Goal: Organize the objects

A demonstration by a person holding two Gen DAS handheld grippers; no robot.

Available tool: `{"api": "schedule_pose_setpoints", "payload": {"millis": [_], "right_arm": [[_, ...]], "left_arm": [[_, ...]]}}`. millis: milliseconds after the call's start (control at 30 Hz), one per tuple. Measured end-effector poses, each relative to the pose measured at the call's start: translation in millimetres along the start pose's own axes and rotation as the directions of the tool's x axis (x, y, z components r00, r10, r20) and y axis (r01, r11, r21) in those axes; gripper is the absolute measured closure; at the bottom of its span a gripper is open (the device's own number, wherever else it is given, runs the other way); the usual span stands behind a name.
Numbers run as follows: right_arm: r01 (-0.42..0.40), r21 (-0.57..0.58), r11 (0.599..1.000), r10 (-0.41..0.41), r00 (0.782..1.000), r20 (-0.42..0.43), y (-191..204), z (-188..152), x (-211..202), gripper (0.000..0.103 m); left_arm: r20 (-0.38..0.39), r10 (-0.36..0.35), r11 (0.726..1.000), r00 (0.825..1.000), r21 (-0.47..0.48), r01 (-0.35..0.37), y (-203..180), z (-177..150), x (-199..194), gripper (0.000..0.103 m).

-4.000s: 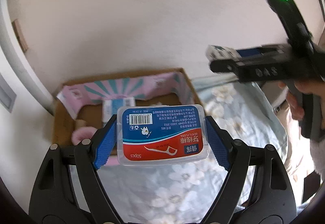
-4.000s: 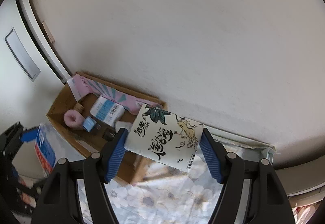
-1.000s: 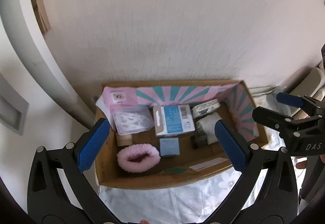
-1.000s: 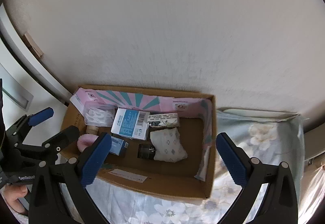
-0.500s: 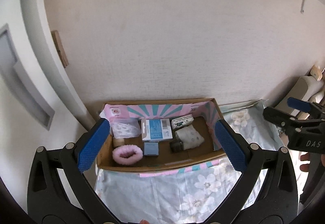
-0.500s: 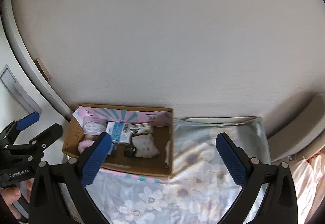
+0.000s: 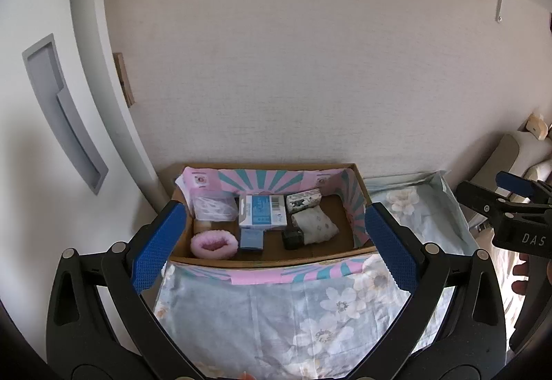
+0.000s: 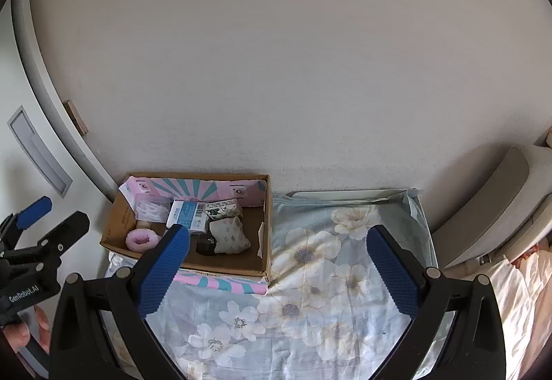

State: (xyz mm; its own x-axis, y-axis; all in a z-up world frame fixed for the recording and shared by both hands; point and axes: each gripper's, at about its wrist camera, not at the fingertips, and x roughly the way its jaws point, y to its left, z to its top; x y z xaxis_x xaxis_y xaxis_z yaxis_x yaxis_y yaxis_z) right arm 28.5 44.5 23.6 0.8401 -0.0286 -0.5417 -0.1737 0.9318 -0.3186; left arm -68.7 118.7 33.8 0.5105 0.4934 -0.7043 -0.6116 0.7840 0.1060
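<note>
Cardboard box [image 7: 272, 261] (filled) beyond gaping grippers

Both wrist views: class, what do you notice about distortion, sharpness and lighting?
Left wrist view: fisheye bends the door frame into an arc, dark vignette at corners, cardboard box sharp in soft daylight. Right wrist view: same bowing, floral cloth evenly lit, bright washed-out patch far right.

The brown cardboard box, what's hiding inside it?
Inside the brown cardboard box: a fluffy pink ring, a blue-and-white carton with a barcode, a clear plastic case, a patterned grey pouch and a small black object. Anything under them stays hidden.
</note>
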Motion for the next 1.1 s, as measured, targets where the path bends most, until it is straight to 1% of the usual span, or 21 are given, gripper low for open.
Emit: {"api": "schedule_pose_setpoints", "payload": {"millis": [500,833,1100], "right_arm": [[0.017,0.005,1.000,-0.017,1.000,0.015,-6.0,4.6,-3.3,0.001],[0.008,-0.011,1.000,-0.008,1.000,0.019,-1.4,6.2,-2.9,0.001],[0.008,-0.026,1.000,-0.007,0.999,0.039,-0.5,8.4,-5.9,0.001]], "left_arm": [[0.002,-0.030,0.999,1.000,-0.011,0.030,-2.6,5.6,3.1,0.000],[0.013,-0.005,0.999,1.000,-0.039,0.006,0.0,3.0,2.2,0.000],[0.016,-0.002,0.999,1.000,-0.042,0.003,-0.3,3.0,0.4,0.000]]}}
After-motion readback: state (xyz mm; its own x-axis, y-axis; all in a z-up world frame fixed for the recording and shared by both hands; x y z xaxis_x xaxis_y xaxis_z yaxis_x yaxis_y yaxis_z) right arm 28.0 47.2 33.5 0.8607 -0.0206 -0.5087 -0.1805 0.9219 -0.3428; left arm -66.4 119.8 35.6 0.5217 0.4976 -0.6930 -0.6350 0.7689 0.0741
